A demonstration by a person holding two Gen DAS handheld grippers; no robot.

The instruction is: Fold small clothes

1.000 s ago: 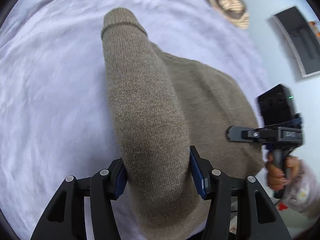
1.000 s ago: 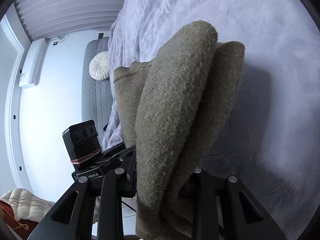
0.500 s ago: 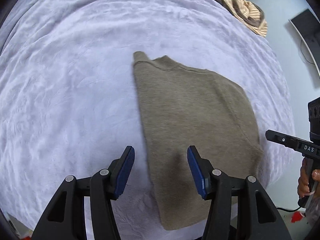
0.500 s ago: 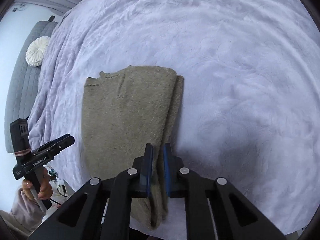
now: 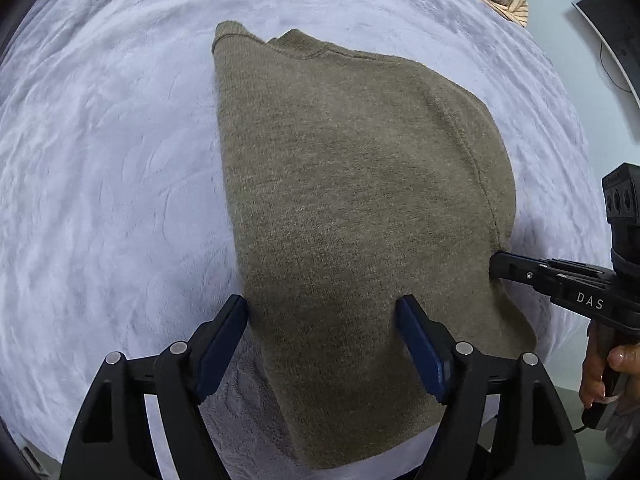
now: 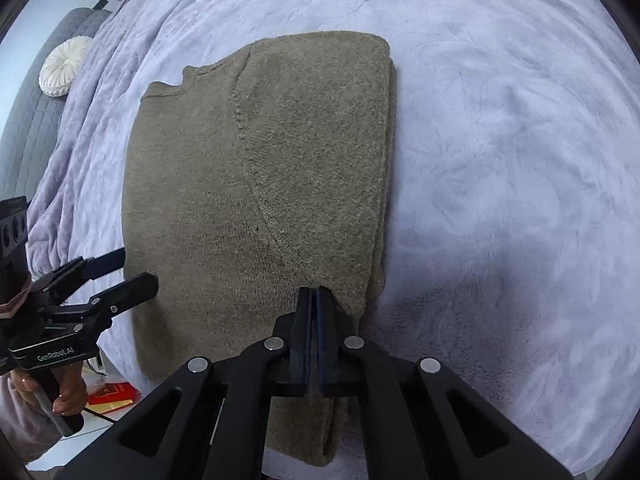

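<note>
An olive-brown sweater [image 5: 352,208] lies folded on a lavender blanket [image 5: 100,168] near the bed's edge. The left gripper [image 5: 324,320] hovers over its near end, fingers spread wide and holding nothing. The right gripper [image 6: 313,300] has its fingers pressed together over the sweater's right side; whether cloth is pinched cannot be told.

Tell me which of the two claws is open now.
The left claw is open: its blue pads stand wide apart over the near end of the olive sweater. The right claw has its pads pressed together at the sweater's edge.
</note>
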